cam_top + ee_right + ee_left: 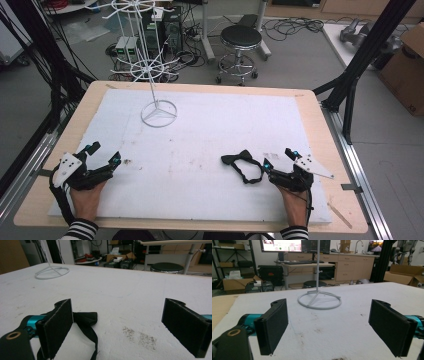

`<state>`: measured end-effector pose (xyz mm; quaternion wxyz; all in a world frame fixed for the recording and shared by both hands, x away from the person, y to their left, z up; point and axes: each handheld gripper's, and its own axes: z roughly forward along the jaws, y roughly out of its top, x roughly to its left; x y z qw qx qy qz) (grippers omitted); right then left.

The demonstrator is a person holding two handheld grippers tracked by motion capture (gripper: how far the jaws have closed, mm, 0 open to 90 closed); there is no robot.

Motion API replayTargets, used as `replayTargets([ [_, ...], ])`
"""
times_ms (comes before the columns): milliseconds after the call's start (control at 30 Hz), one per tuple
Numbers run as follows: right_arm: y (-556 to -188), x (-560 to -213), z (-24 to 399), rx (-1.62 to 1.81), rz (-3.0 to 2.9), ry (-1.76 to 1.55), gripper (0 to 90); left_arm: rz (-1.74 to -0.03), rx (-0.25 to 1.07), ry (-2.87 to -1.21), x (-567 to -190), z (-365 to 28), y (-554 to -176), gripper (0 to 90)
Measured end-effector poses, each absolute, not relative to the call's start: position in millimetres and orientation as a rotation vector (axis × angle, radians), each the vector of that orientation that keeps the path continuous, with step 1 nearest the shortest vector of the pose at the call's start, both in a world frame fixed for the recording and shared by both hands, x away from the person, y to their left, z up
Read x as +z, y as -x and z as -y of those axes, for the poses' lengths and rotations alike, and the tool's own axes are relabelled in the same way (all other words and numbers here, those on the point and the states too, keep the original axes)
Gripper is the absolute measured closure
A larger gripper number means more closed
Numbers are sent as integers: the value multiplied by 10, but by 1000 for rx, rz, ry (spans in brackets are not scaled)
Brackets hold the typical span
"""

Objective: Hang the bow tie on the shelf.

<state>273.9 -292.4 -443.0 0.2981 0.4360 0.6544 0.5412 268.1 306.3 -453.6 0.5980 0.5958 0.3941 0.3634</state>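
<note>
- The black fabric bow tie with its looped strap [243, 165] lies flat on the white padded cover of the bench [200, 150], at the near right, well apart from the white wire display stand [158, 114] at the far left.
- The right gripper [278, 159] rests just beside the strap's loop with its fingers [58, 325] spread wide and holding nothing; the inner finger sits against or just over the strap — I cannot tell which.
- The left gripper [103, 153] rests on the bench at the near left, its fingers [273, 325] also wide apart and empty, aimed at the stand's ring base.
- The step in hand looks like picking up the bow tie, likely to hang it on the stand. To do it well, shift the right gripper sideways until the knot or strap lies between both fingers, lower them to the cover, then close firmly — thin fabric slips easily.
- The right gripper view shows the strap curling under the inner finger, which the high view leaves too small to read.
- The high view alone shows the stand's upper wire tiers [134, 6] and the gap from tie to stand.
</note>
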Motion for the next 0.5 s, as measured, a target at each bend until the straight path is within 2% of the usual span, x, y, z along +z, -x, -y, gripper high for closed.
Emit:
replayTargets([
  [500, -3038, -3942, 2892, 1285, -2025, -1158, 93, -914, 844, -1380, -4536, -3064, -2677, 164],
])
